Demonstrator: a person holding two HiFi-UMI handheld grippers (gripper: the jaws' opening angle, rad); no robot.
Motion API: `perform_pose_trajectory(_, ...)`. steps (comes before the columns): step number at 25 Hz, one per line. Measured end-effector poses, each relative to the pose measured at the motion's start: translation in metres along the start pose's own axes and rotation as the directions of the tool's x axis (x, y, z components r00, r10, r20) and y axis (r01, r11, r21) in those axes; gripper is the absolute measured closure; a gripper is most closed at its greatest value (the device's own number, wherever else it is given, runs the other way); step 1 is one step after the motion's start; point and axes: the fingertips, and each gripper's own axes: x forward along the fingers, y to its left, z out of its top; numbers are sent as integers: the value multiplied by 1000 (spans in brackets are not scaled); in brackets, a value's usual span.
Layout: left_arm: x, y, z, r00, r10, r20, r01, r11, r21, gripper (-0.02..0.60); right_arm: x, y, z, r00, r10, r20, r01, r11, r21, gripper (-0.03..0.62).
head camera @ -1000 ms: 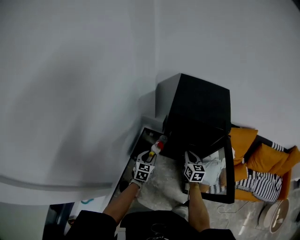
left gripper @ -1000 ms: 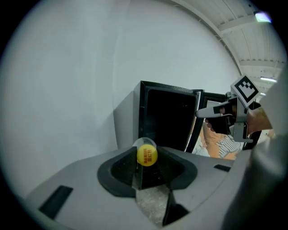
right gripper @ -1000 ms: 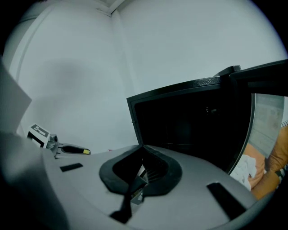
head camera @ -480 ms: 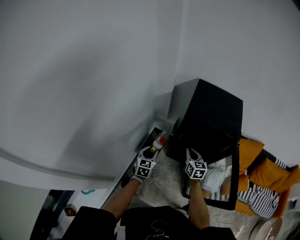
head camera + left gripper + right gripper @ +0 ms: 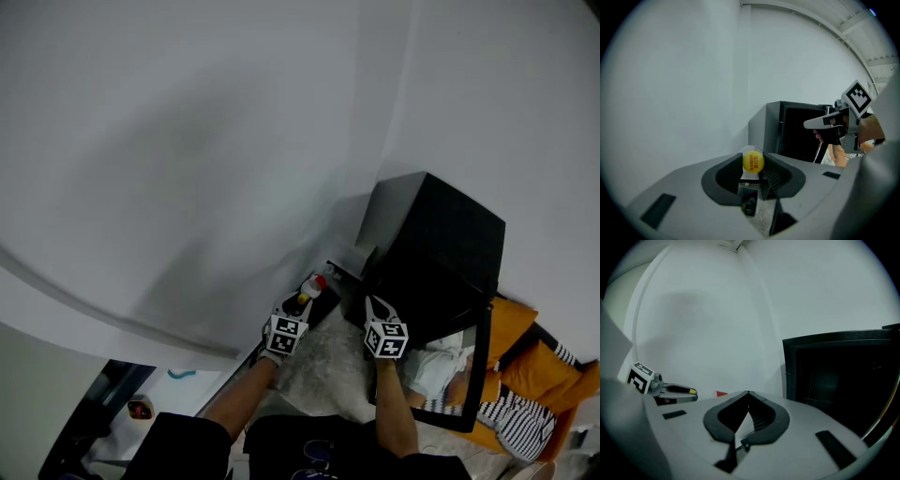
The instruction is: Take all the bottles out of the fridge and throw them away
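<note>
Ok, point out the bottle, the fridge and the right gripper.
bottle (image 5: 753, 161): left gripper view, yellow round end between the jaws.
fridge (image 5: 439, 236): head view, black top panel.
right gripper (image 5: 748, 393): right gripper view, where the shut tips meet.

Orange cushions & striped cloth btm right; white wall above.

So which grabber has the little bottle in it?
The left gripper: its jaws clamp the small yellow-ended red-capped bottle. The right gripper is shut on nothing.
</note>
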Motion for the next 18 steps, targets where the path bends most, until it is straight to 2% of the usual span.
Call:
perform_pose_trajectory(9, -7, 10, -20, 1000, 8, -30, -9, 1000, -26, 443, 10, 15, -11, 999, 30, -34, -30, 999, -13, 586)
perform_pose_trajectory(18, 18, 26, -53, 996, -24, -83, 20, 998, -52, 443, 44, 10, -44, 994, 25, -102, -26, 1000, -2, 586)
